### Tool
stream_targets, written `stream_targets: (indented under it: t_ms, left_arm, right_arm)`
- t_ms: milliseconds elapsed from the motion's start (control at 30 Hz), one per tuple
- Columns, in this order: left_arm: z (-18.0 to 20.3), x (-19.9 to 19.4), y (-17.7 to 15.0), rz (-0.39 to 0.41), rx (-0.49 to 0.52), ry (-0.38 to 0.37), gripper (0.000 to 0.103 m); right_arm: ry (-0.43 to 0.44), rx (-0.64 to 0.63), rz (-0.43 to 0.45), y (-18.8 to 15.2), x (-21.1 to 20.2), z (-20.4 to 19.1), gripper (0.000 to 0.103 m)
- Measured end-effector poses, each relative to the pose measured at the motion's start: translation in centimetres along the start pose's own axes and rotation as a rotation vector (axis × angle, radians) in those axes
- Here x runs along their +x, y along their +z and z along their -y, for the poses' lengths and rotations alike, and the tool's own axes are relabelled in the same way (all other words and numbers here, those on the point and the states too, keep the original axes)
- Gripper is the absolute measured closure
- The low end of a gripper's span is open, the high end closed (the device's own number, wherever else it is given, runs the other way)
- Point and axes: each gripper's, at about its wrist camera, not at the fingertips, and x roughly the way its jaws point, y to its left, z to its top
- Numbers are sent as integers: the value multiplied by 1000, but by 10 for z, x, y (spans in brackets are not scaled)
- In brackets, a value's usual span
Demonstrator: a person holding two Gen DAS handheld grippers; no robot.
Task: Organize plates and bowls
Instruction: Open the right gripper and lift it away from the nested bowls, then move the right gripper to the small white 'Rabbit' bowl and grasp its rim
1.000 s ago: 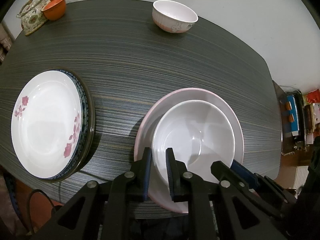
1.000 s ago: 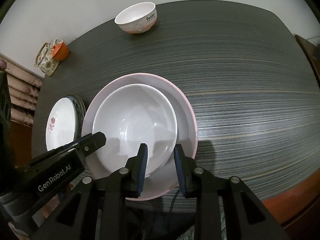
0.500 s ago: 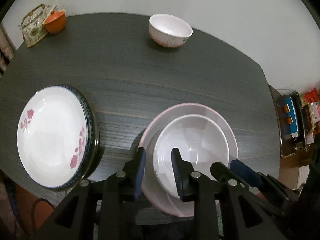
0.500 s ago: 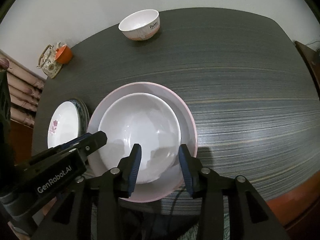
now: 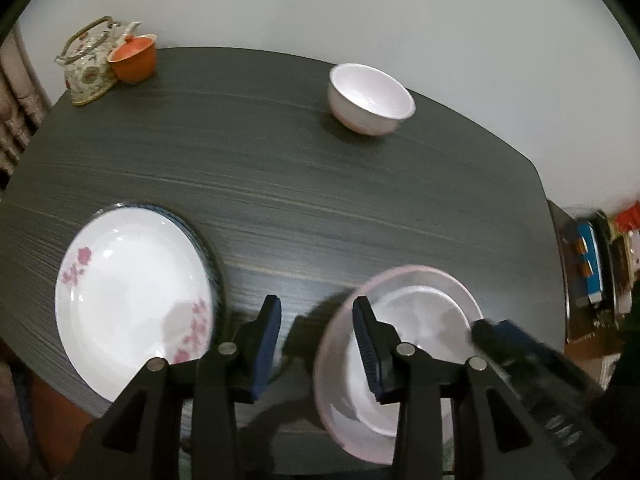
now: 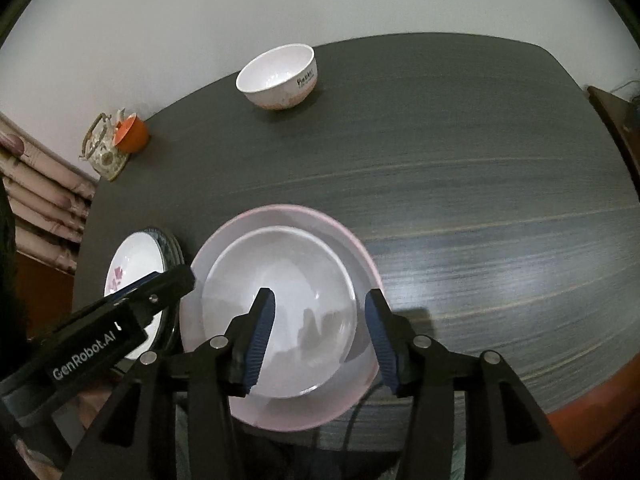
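Note:
A white bowl (image 6: 280, 280) sits nested inside a wider pink bowl (image 6: 360, 248) near the table's front edge. My right gripper (image 6: 320, 304) hovers over the white bowl's near rim. Its jaws are opening and the pads press on nothing. In the left wrist view the nested white bowl (image 5: 416, 320) lies low and to the right. My left gripper (image 5: 317, 308) is at the left rim of the pink bowl (image 5: 336, 360), jaws opening, holding nothing. A stack of plates topped by a flowered white plate (image 5: 128, 292) lies to the left. A small white bowl (image 5: 370, 98) stands alone at the far side.
A patterned teapot (image 5: 90, 68) and an orange cup (image 5: 134, 58) stand at the table's far left corner. A low cabinet with clutter (image 5: 592, 264) is beyond the table's right edge. The dark table (image 6: 480, 200) stretches wide to the right of the bowls.
Both grippers let go of the white bowl's rim and opened. The left gripper rose and drew back to the left, off the bowls. The white bowl stays inside the pink one.

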Motion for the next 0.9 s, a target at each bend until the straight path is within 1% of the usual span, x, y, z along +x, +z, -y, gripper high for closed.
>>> stream_targets:
  t_ms: [100,200,400,467,667,767,833,900]
  left_arm:
    - [-13,2,10,8,-25,21,64]
    - [-22,5,20,17,-41,31,64]
    - [-31,14,42,36,-73,29,64]
    - [-32,19,55,34,-78,27,64]
    - [-36,39,100,41,-78,43,64]
    - [-33,51,121,32,-90,23,64]
    - [-31,60,136,15,-107,-8,64]
    - [-28,67,145,1,-117,-46,64]
  right_arm:
    - [40,4,23,14,-3,6,54]
    - [49,-7,56,30,-7,8,52]
    - [88,1,63,58,-2,13,51]
    - [100,-9,68,67,0,14,51]
    - [82,9,47,102,21,26,51]
    - [64,15,56,119,29,33,51]
    - [53,18,56,132,34,37,51]
    - [62,24,58,147,41,39,51]
